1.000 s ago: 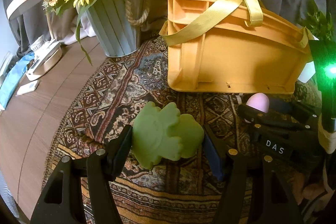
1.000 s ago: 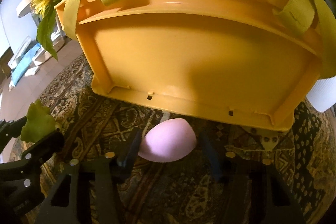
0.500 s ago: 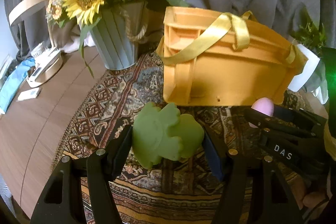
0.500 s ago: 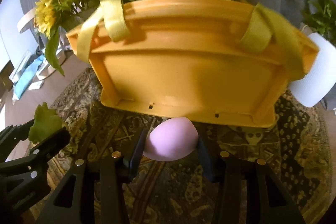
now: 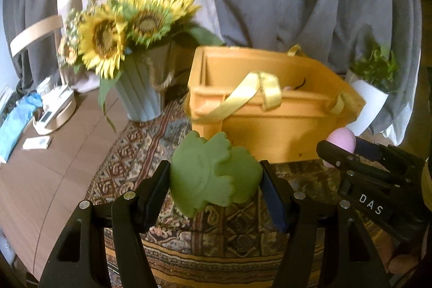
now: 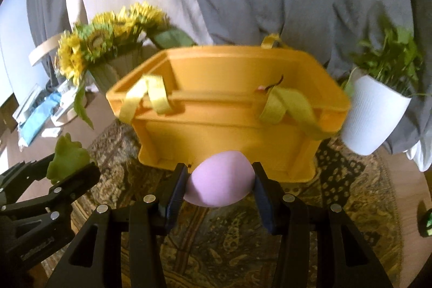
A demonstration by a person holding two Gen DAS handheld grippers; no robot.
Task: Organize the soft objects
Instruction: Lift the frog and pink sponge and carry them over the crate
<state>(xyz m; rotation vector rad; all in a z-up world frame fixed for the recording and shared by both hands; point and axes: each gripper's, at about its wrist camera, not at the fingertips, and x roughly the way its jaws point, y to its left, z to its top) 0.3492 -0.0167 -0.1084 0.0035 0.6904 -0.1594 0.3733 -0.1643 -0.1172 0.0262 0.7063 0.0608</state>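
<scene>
Left gripper (image 5: 216, 180) is clamped on a green foam toy (image 5: 213, 174), its two black fingers pressing the toy's sides so it hangs above the patterned rug (image 5: 216, 242). Matte and spongy, the toy has a round embossed face and lobed, paw-like edges. Right gripper (image 6: 220, 184) is closed on a pink egg-shaped sponge (image 6: 220, 181), smooth and pale lilac-pink, held just in front of the orange basket (image 6: 229, 136).

That basket is a rigid orange plastic tote with two yellow fabric straps (image 5: 253, 91) draped over its near wall. It stands on the rug between a grey ribbed pot of sunflowers (image 5: 116, 31) and a white pot with a green plant (image 6: 375, 112). Part of a small pinkish item with a dark stem shows over the basket's rim; what it is cannot be told.

Compared with a second ago, both grippers have risen. The basket then filled the right wrist view as a tall wall with its underside ribs facing the camera; now its open top and inner divider are visible from above the rim, and the curtain behind takes up much of both views. Both soft things have stayed gripped throughout.

White letters "DAS" (image 5: 371, 203) read on the side of the right gripper in the left wrist view. The wooden bench (image 5: 54, 166) carries the rug.
</scene>
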